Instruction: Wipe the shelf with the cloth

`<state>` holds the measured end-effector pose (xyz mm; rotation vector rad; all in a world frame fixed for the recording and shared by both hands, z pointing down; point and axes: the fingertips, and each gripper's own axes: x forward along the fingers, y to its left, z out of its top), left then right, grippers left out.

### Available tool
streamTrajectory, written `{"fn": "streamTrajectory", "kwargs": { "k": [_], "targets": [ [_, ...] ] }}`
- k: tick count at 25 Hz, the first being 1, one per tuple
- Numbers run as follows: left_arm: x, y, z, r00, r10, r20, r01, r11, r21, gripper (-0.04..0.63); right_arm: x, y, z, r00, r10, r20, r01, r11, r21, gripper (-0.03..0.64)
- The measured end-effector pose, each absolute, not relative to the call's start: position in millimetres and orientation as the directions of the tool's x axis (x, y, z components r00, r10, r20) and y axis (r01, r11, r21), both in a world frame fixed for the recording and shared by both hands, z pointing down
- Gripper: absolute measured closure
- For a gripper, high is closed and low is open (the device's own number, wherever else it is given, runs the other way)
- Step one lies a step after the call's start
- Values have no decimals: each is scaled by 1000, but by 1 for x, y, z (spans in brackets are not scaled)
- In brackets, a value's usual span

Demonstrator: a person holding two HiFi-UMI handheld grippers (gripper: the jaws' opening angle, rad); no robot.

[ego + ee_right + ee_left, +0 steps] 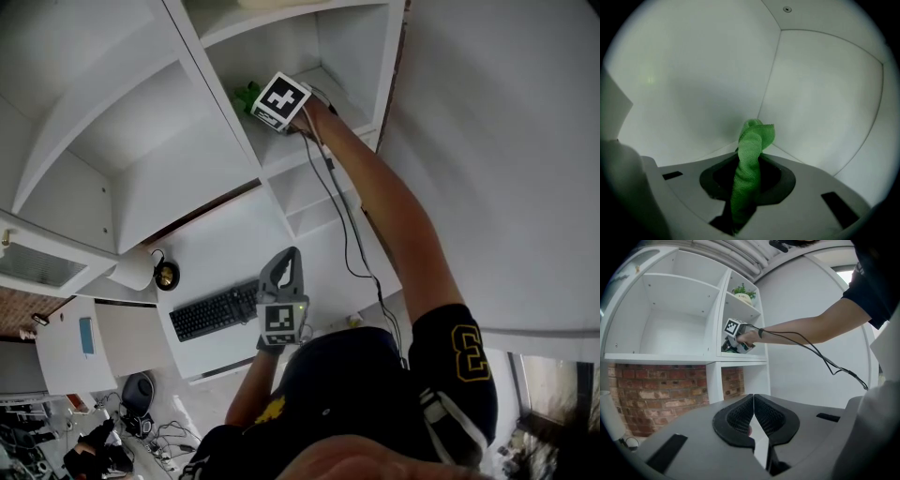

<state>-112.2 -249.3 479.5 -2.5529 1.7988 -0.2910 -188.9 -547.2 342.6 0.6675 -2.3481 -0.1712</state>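
The green cloth (752,140) is pinched in my right gripper (751,160), and its bunched end pokes out toward the back corner of a white shelf compartment (820,108). In the head view the right gripper (259,101) reaches into that compartment with the cloth (245,94) showing just past its marker cube. The left gripper view shows the same right gripper (733,340) and cloth (728,347) resting low on the shelf board (740,356). My left gripper (753,397) is shut with nothing in it, held low near my body (285,255).
A potted plant (743,290) stands in the compartment above. Below the shelves are a white desk (234,244) with a black keyboard (214,311) and a round black object (167,275). A cable (342,216) hangs from the right gripper. A brick wall (661,390) lies behind the desk.
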Motion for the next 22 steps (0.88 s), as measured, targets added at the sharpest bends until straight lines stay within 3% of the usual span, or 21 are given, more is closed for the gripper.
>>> {"fn": "streamTrajectory", "kwargs": {
  "k": [22],
  "targets": [
    [-79, -245, 486, 405, -901, 156, -900, -423, -103, 575, -81, -592, 335, -426, -707, 565, -690, 658, 302, 543]
  ]
}}
